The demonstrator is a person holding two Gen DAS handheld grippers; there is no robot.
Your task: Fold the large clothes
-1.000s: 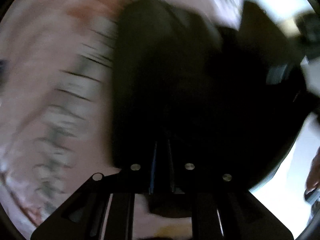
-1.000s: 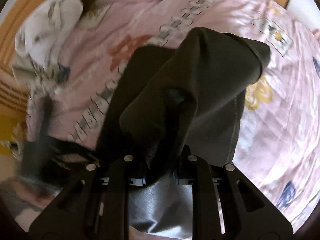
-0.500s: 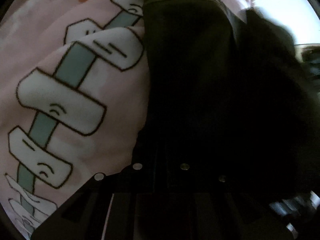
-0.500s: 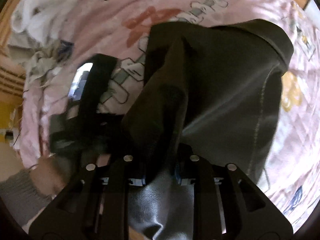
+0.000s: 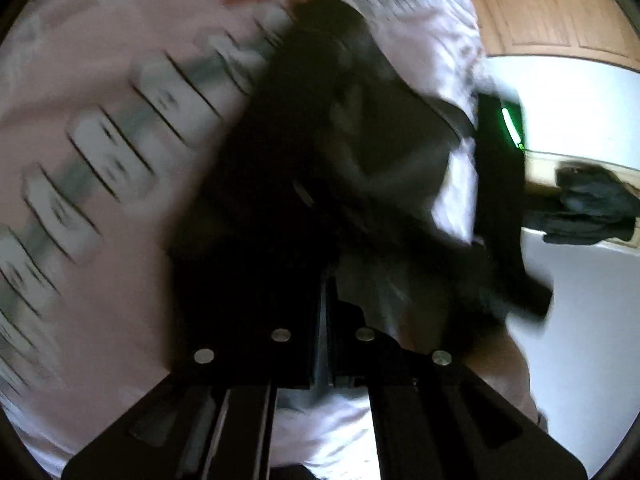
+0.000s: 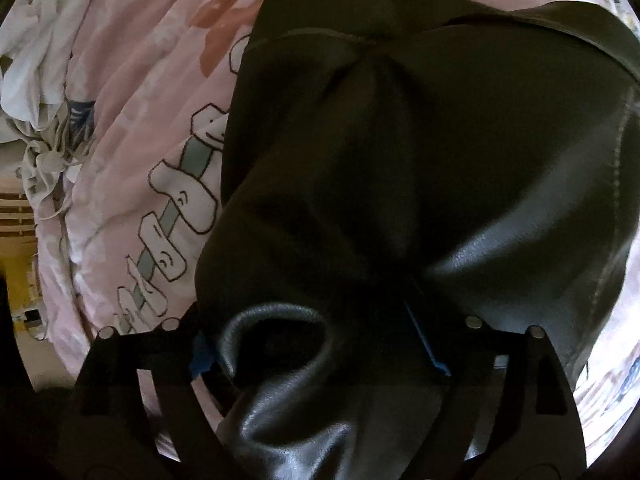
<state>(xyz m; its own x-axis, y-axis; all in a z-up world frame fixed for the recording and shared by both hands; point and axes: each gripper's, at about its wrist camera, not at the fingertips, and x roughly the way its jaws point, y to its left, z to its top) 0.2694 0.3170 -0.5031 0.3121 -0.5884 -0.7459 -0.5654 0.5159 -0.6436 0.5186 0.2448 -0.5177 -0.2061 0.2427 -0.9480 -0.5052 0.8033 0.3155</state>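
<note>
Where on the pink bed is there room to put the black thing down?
Bare pink bedspread lies between the black garment and the crumpled white clothes. Under and right of the garment it is crowded.

Dim, motion-blurred left view; sharper right view, fisheye-curved edges.
</note>
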